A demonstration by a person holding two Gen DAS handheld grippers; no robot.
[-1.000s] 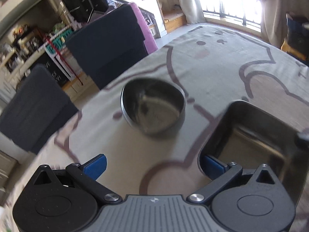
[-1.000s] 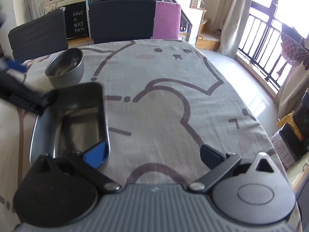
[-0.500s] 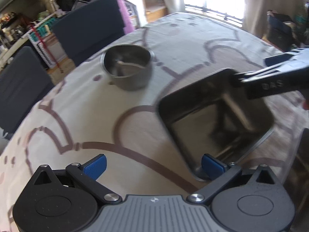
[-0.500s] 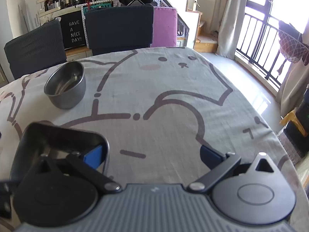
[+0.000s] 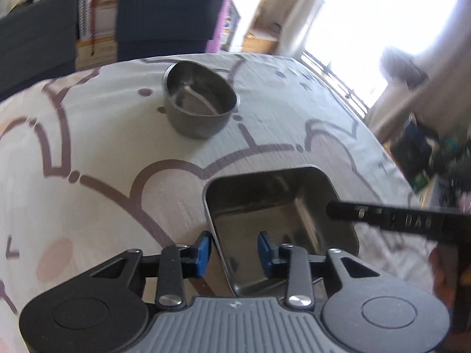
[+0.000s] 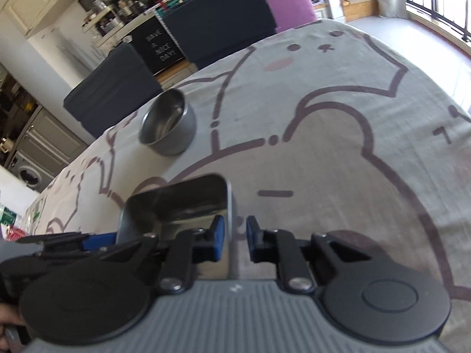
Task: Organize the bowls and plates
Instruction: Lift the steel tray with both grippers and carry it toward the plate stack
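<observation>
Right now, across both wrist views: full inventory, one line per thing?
tray: 1, steel, rectangular, near table edge, a gripper on each of two opposite walls
bowl: 1, steel, round, upright, farther up the table, apart from the tray
tablecloth: 1, grey with brown cartoon outlines, covers the table
chairs: 2, dark, at the far side; purple panel beside one
sign: 1, black with white letters, behind the chairs
shelves: cluttered, back wall
left gripper: blue pads astride a tray wall, jaws just been closing
right gripper: blue pads astride the opposite wall, jaws just been closing
</observation>
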